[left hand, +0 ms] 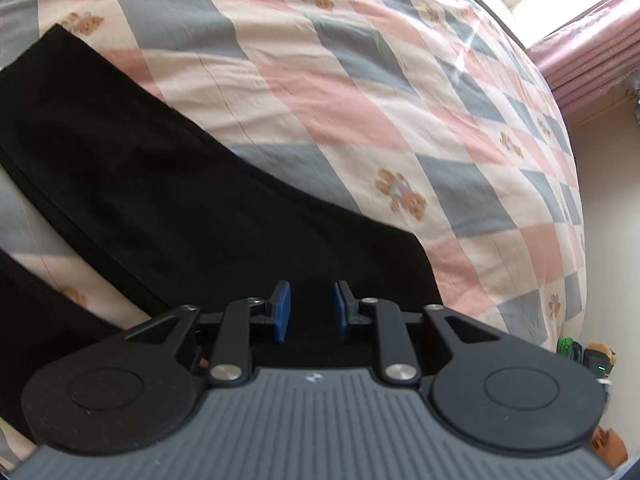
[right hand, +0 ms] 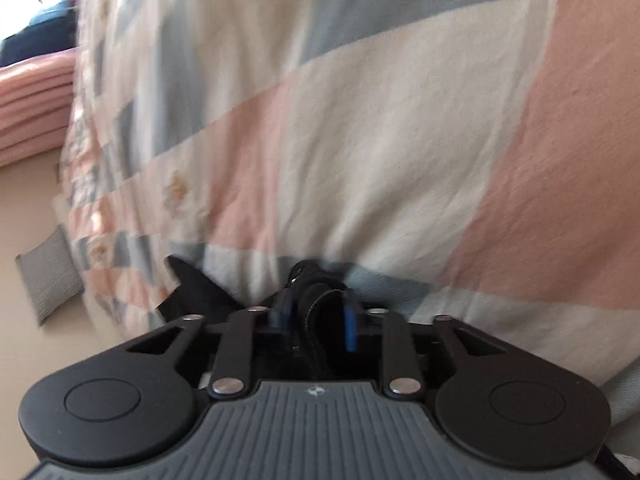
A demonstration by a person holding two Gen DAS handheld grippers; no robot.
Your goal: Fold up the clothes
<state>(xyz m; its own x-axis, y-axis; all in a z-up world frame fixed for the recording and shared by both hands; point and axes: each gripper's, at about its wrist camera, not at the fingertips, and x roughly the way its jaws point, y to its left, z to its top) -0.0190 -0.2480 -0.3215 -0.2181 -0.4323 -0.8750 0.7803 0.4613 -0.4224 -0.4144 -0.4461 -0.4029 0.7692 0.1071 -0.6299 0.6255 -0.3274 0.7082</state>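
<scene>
Here the left gripper [left hand: 308, 308] hovers spread above the black trousers [left hand: 140, 184]; right gripper [right hand: 316, 312] pinches them.

Left gripper [left hand: 310, 306]: jaws parted, blue pads [left hand: 282, 308] facing each other across a clear gap, nothing between them. Held low, fingers pointing forward along the black garment [left hand: 140, 184] beneath.

Right gripper [right hand: 316, 312]: jaws drawn in on a bunched fold of black fabric [right hand: 314, 300], which fills the space between the pads. View motion-blurred. No hand or sleeve visible in either wrist view.
</scene>
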